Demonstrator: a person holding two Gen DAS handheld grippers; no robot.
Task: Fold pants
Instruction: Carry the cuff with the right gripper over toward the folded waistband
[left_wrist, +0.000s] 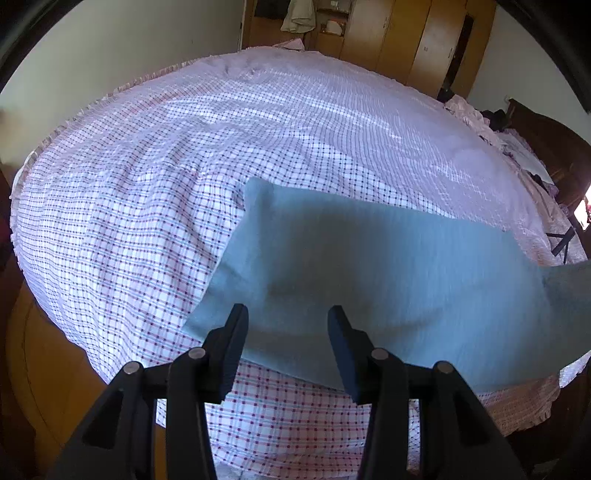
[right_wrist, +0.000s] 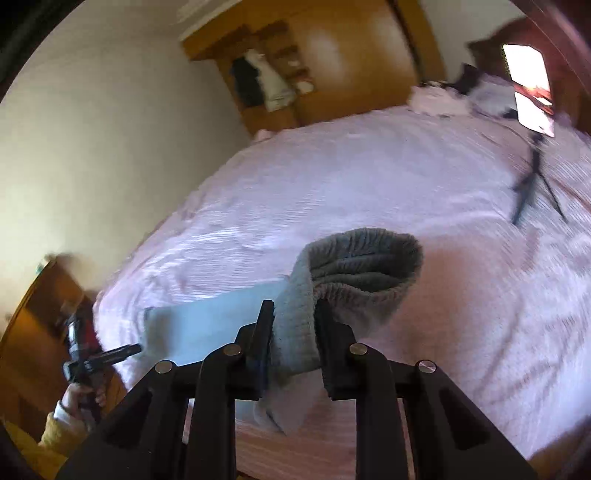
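Note:
Grey-blue pants (left_wrist: 369, 273) lie across the checked bedspread (left_wrist: 184, 147), legs stretched toward the left. My left gripper (left_wrist: 288, 314) is open just above the leg end and holds nothing. My right gripper (right_wrist: 293, 310) is shut on the pants' ribbed waistband (right_wrist: 354, 273), lifted off the bed so the waist opening gapes and the cloth hangs below the fingers. The flat leg part (right_wrist: 207, 314) shows behind it. The left gripper (right_wrist: 110, 356) also appears at the lower left of the right wrist view, held by a hand.
A wooden wardrobe (left_wrist: 406, 37) stands past the far side of the bed. A pile of clothes (right_wrist: 461, 92) and a phone on a small tripod (right_wrist: 532, 147) sit at the bed's right end. A wooden cabinet (right_wrist: 37, 314) stands at the left.

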